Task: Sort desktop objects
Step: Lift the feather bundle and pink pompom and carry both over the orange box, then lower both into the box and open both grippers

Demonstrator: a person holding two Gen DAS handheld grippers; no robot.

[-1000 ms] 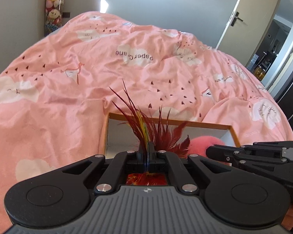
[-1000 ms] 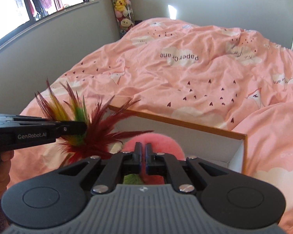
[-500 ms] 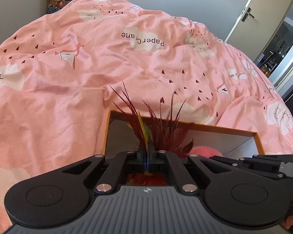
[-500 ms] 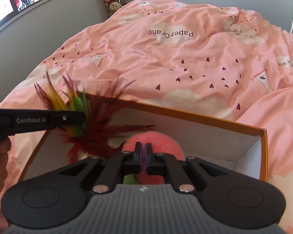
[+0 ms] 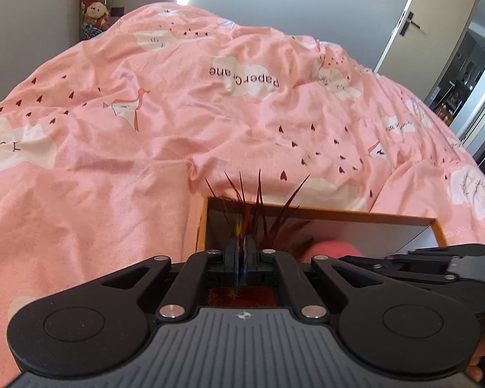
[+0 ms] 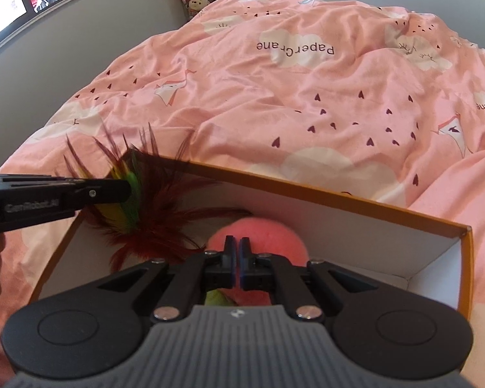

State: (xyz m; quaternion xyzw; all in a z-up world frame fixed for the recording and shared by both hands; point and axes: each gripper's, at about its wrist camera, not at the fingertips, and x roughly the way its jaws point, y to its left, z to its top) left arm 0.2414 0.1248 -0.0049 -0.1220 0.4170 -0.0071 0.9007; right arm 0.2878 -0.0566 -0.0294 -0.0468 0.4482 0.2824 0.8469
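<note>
**Feathers and pink ball over the open box**

Seen only from the right wrist: window top left, green and yellow feathers among the dark red ones, the left claw [image 6: 126,189] from the side, a green patch just behind the right claw's fingers. Seen only from the left wrist: open door at far right, right claw [image 5: 346,258] reaching in from the right edge.

Left claw [image 5: 241,249]: pinched tight on the feather toy [image 5: 258,223], plumes fanning up past the fingertips and over the box's far rim. Below and ahead of it, the white box with orange edge [image 5: 339,215] on the pink bedspread [image 5: 145,129].

Right claw [image 6: 236,252]: fingers closed to a thin slit. Pink plush ball [image 6: 274,236] directly ahead and under the tips, inside the box [image 6: 355,197]; whether it is gripped cannot be told. Feather toy [image 6: 152,223] to its left, over the box's near-left corner.
</note>
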